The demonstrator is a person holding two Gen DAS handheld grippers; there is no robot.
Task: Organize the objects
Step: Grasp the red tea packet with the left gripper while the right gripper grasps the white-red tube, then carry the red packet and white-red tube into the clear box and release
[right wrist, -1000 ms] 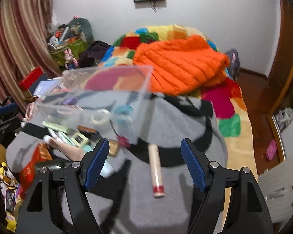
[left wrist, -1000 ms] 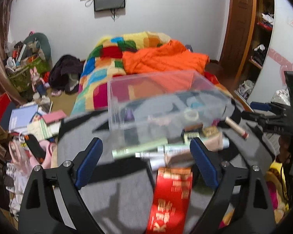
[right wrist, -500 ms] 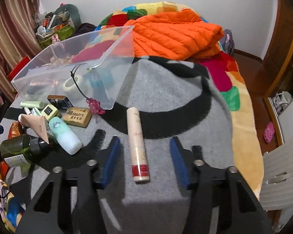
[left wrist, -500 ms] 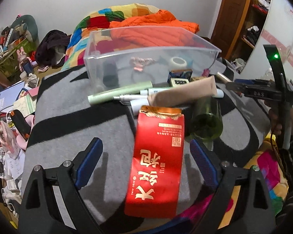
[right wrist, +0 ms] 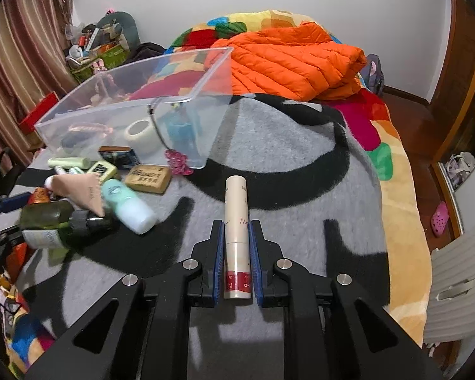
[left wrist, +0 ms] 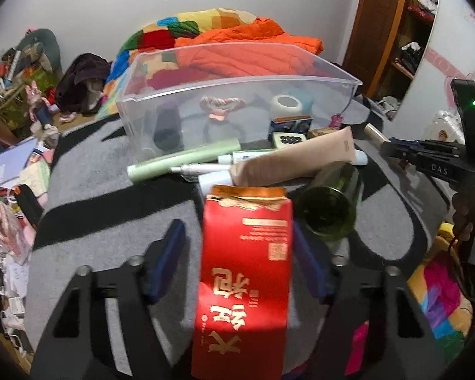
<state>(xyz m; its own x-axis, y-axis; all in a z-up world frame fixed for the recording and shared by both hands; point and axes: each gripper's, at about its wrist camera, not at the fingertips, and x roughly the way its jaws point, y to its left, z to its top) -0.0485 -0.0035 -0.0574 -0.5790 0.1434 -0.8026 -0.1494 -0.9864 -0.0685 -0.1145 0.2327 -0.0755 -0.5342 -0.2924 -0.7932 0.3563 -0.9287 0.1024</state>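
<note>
While the grey and black blanket (right wrist: 300, 164) fills most of what I see from both wrists, the orange quilt (right wrist: 288, 60) lies heaped on the bed behind it. Next in size, the clear plastic bin (left wrist: 237, 95) stands on the blanket; through its walls I make out a roll of tape (left wrist: 287, 105) and a pink hair tie (left wrist: 220, 105), plus a dark cylinder I cannot name. In front of the bin lies a jumble: a red packet (left wrist: 247, 281) with gold characters, a dark green glass bottle (left wrist: 331, 209) on its side just right of it, a beige squeeze tube (left wrist: 294, 161) resting across the pile, a pale green tube (left wrist: 183, 161), a mint bottle (right wrist: 128, 205), and a brown eraser block (right wrist: 148, 178). My left gripper (left wrist: 237, 262) sits low over the red packet, with one blue pad on either side of it; the right pad looks to be touching the packet's edge, the left pad stands a little off, so its jaws are parted and gripping nothing. My right gripper (right wrist: 236, 253) has its jaws clenched on the cream cosmetic tube (right wrist: 236, 209), which lies on the blanket apart from the pile, in front of the bin's near corner, its red-banded end back between the pads.
</note>
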